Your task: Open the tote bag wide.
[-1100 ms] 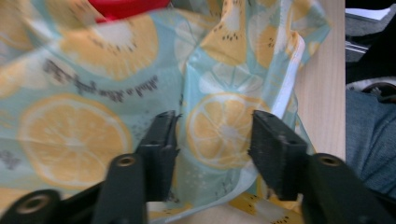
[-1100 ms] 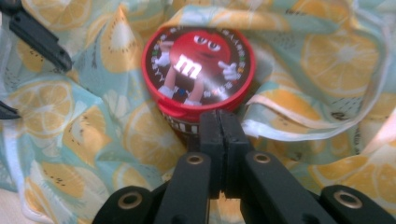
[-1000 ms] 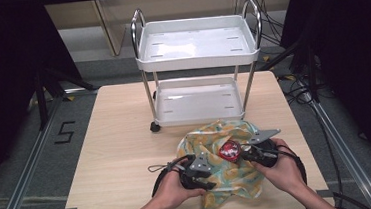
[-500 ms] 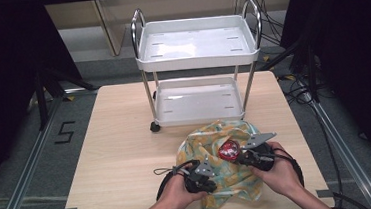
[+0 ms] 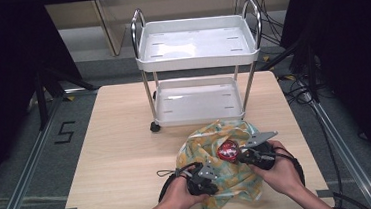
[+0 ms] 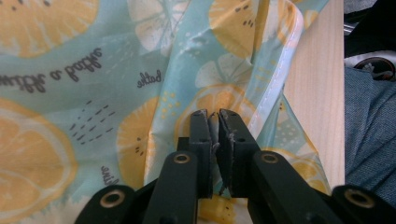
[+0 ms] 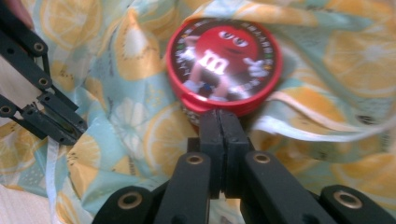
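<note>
In the high view, a lemon-print cloth [image 5: 228, 166] lies crumpled in the lower right part of the frame on a wooden table [image 5: 122, 159], just in front of a white two-tier cart [image 5: 197, 58] standing at the table's far edge. A round red tin [image 5: 228, 151] sits on the cloth near its upper middle. The left gripper [image 5: 210, 179], held low and left of the cloth's centre, has just been closing its jaws; in the left gripper view its jaws [image 6: 214, 122] pinch a raised fold of the fabric, nearly together with a thin layer of cloth between them, close to the cloth's pale hem. The right gripper [image 5: 241, 155] sits just right of the tin; in the right gripper view its jaws [image 7: 219, 116] are pressed fully together with their tips against the tin's near rim, and whether they hold any cloth cannot be told.
</note>
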### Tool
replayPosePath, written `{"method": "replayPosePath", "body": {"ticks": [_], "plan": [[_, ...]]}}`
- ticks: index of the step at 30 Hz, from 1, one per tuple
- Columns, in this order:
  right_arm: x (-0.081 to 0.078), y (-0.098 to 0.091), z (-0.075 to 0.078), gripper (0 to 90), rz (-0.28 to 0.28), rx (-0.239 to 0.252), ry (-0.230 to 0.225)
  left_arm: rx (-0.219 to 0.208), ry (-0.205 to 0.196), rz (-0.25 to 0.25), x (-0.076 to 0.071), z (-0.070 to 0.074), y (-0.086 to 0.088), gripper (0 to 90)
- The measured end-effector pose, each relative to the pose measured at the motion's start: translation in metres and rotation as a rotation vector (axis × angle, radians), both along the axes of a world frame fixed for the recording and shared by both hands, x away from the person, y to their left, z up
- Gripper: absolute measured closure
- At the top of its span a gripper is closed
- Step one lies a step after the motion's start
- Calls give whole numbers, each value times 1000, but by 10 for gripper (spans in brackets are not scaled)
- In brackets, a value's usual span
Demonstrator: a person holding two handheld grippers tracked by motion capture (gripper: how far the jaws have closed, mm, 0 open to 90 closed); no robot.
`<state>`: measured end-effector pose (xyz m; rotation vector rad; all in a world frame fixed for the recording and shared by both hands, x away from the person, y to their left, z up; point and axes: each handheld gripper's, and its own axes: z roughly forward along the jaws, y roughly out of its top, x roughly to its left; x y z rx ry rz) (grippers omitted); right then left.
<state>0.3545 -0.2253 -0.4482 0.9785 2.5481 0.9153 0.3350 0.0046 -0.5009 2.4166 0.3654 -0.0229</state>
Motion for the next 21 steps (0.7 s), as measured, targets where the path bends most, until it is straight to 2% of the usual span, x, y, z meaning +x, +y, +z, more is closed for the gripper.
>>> {"method": "replayPosePath", "body": {"ticks": [1, 2, 3, 4, 6, 8, 9, 12, 13, 16, 18, 21], "plan": [[0, 2, -2, 900, 2, -15, 0, 0, 0, 1, 0, 0, 0, 837], [-2, 4, -3, 900, -9, -8, 15, 0, 0, 1, 0, 0, 0, 839], [-2, 5, -4, 900, 8, -2, 2, 1, 0, 0, 0, 0, 0, 842], [-4, 6, -3, 900, 1, -9, 28, 6, -19, -15, 1, 0, 0, 844], [-3, 7, -3, 900, 17, -7, -2, 6, -17, -16, 1, 0, -1, 846], [-5, 9, -3, 900, 15, -10, 3, 6, -20, -13, 1, 0, -1, 846], [-4, 10, -5, 900, 16, -2, -16, 4, -18, -14, 1, 0, -1, 846], [-4, 12, -2, 900, 33, -20, 13, 11, -11, -10, 0, 0, -2, 847], [-4, 13, -3, 900, 43, -13, -5, 14, -22, -16, 0, 0, -1, 848], [-5, 15, -4, 895, 55, -6, 8, 1, -20, -17, 0, 0, -2, 848], [-4, 11, -3, 852, 77, 3, -4, 2, -4, -6, -2, 0, -2, 848], [-2, -1, -1, 707, 66, 33, -16, -3, -1, -10, -2, 0, -2, 843]]}}
